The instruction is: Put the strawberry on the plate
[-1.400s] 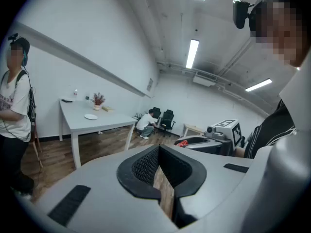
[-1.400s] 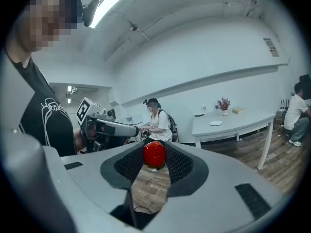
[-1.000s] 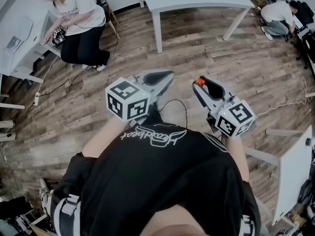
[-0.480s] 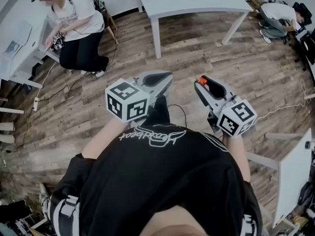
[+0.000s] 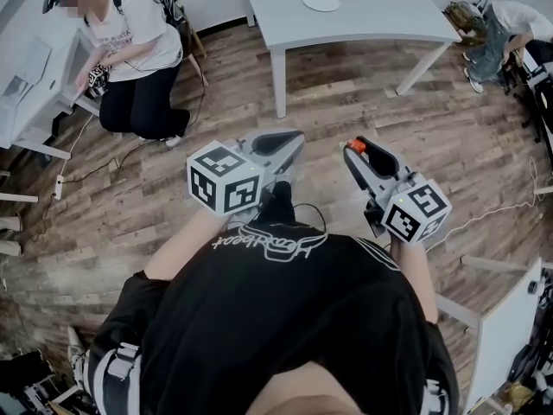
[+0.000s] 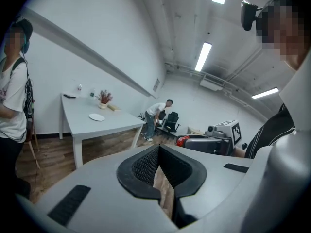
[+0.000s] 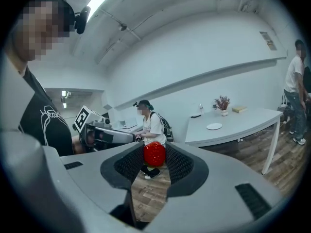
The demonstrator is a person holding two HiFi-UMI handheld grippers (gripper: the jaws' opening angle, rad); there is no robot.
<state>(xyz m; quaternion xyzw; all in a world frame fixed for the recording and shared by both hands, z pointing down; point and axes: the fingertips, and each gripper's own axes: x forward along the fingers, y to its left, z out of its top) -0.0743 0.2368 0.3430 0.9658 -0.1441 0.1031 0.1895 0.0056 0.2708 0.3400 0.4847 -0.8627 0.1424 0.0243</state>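
A red strawberry (image 7: 154, 154) sits between the pads of my right gripper (image 7: 154, 160), which is shut on it; in the head view the strawberry (image 5: 353, 145) shows at the tip of that gripper (image 5: 352, 150), held over the wooden floor. My left gripper (image 5: 292, 137) is level beside it with its jaws together and nothing in them; its pads (image 6: 145, 165) meet at the tip. The white plate (image 5: 321, 1) lies on a white table (image 5: 363, 26) ahead, well beyond both grippers. I also see the plate (image 7: 214, 126) in the right gripper view and, small, in the left gripper view (image 6: 96, 117).
A person in a white shirt (image 5: 130, 41) sits by a desk (image 5: 30, 76) at the left. Another person (image 5: 501, 20) bends down at the far right. A white table corner (image 5: 510, 318) stands at the lower right. Cables (image 5: 86, 158) run across the wooden floor.
The table with the plate has come further into the head view and nearer. Both grippers keep their places before me, the strawberry still in the right one.
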